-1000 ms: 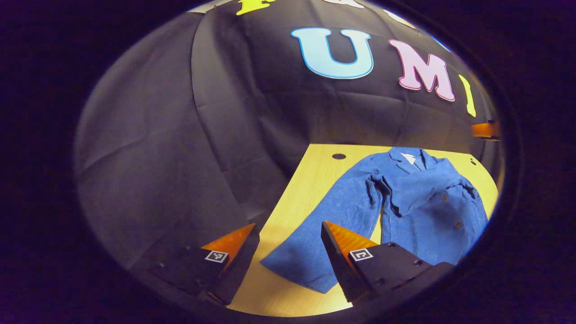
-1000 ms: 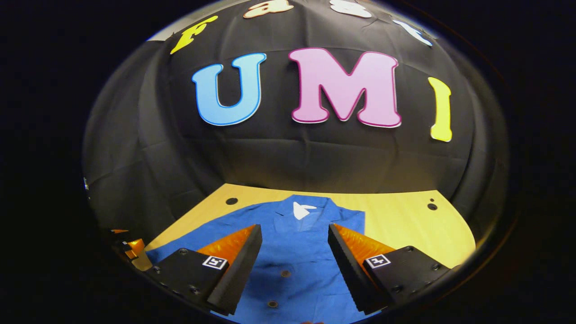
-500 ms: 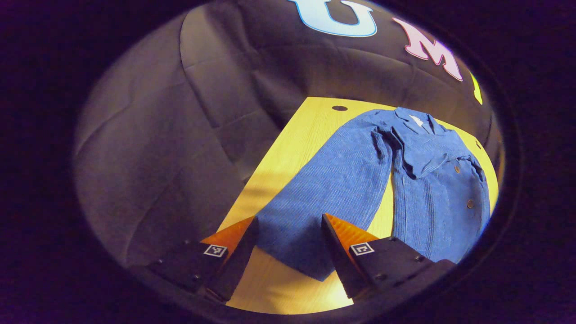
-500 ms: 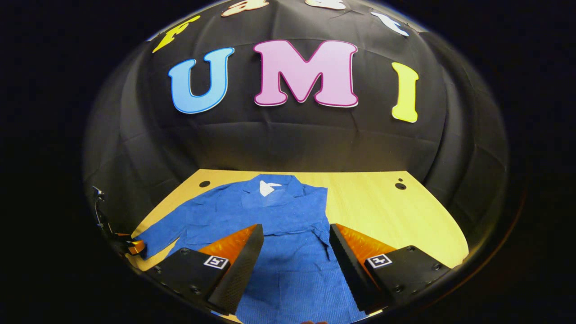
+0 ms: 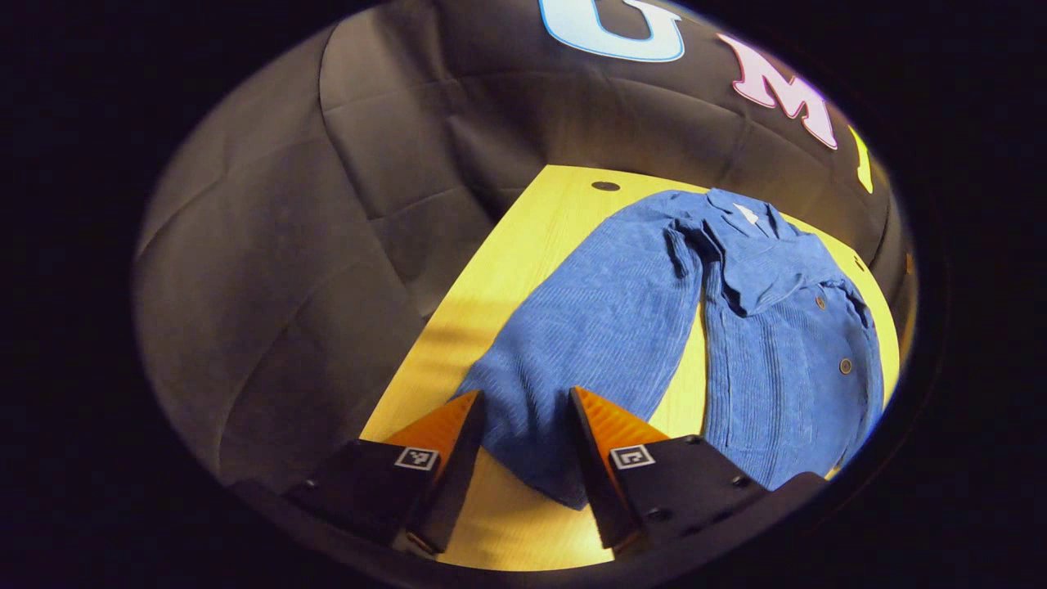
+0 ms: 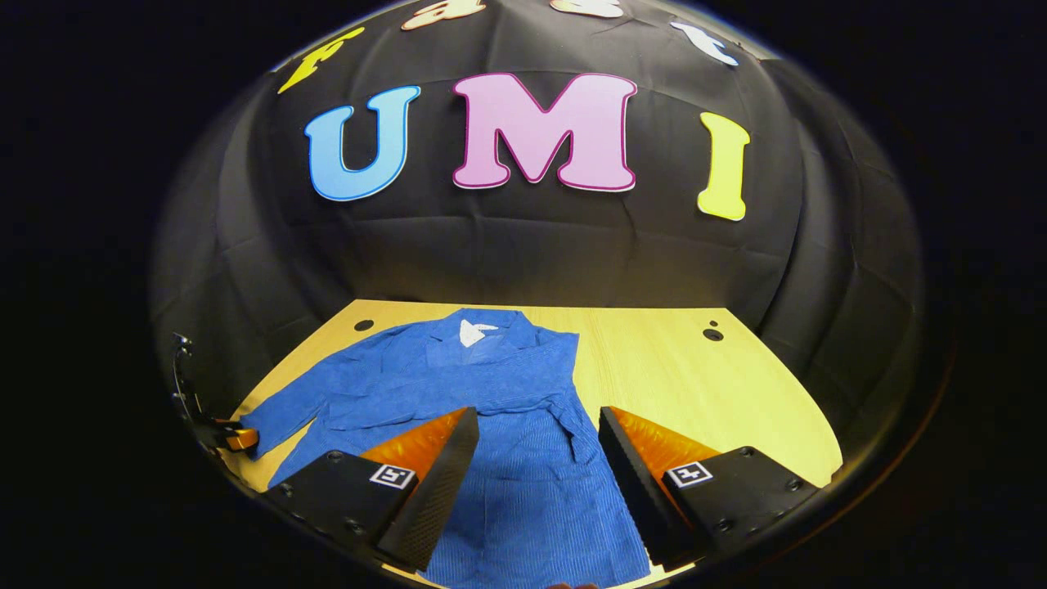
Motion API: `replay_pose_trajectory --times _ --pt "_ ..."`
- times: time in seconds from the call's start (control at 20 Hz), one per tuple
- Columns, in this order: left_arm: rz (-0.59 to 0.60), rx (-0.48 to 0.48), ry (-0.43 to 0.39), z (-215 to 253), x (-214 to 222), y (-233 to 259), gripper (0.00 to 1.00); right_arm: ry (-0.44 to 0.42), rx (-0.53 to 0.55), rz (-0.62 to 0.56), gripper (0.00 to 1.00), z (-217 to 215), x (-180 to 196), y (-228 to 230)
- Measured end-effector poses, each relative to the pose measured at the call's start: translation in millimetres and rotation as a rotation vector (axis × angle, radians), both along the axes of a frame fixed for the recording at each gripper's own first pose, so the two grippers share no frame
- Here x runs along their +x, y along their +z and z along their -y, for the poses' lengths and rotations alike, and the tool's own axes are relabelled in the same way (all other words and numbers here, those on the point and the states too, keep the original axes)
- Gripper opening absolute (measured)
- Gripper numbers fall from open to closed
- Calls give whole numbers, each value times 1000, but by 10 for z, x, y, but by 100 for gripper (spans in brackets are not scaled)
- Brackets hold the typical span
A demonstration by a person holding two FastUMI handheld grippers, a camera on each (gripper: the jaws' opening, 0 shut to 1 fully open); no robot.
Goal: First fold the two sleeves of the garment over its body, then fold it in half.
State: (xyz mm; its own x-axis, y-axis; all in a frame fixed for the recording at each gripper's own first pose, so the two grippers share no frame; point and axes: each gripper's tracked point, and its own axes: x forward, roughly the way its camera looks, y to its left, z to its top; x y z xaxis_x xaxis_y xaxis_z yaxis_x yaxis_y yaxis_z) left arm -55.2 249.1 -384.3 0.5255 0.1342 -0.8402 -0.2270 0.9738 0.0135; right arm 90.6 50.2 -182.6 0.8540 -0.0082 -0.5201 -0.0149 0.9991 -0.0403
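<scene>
Garment: blue corduroy button-front shirt (image 6: 491, 409) flat on the yellow wooden table (image 6: 695, 384), collar toward the booth wall.
Right sleeve: looks already folded across the body, judging by the band of cloth under the collar.
Left sleeve: long blue sleeve (image 5: 589, 327) lies out from the body, cuff nearest the left gripper.
Left gripper (image 5: 523, 409): fingers spread, straddling the cuff end, not yet pinching.
Right gripper (image 6: 536, 421): fingers spread, hovering above the shirt's lower body, holding nothing.
Step in hand: grab the left cuff.
How to do well: close low on the cuff edge, catch both layers, lift slightly, carry across the body, lay flat without dragging the shirt.
</scene>
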Motion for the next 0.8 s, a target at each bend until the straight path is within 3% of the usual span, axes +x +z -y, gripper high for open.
replay_pose_trajectory --times 0.05,0.2,0.25,0.35,0.8 --pt "3 -10 -21 47 29 15 55 2 1 -6 95 11 -24 -12" --pt "0 -20 -35 36 25 16 19 0 5 -18 95 73 -91 -41" --pt "16 -25 -40 35 42 85 21 -2 8 -22 95 105 -118 -50" --pt "39 -54 16 42 68 56 0 -6 15 -33 95 165 -171 -66" --pt "90 -66 58 132 292 361 0 -29 14 -26 95 587 -358 22"
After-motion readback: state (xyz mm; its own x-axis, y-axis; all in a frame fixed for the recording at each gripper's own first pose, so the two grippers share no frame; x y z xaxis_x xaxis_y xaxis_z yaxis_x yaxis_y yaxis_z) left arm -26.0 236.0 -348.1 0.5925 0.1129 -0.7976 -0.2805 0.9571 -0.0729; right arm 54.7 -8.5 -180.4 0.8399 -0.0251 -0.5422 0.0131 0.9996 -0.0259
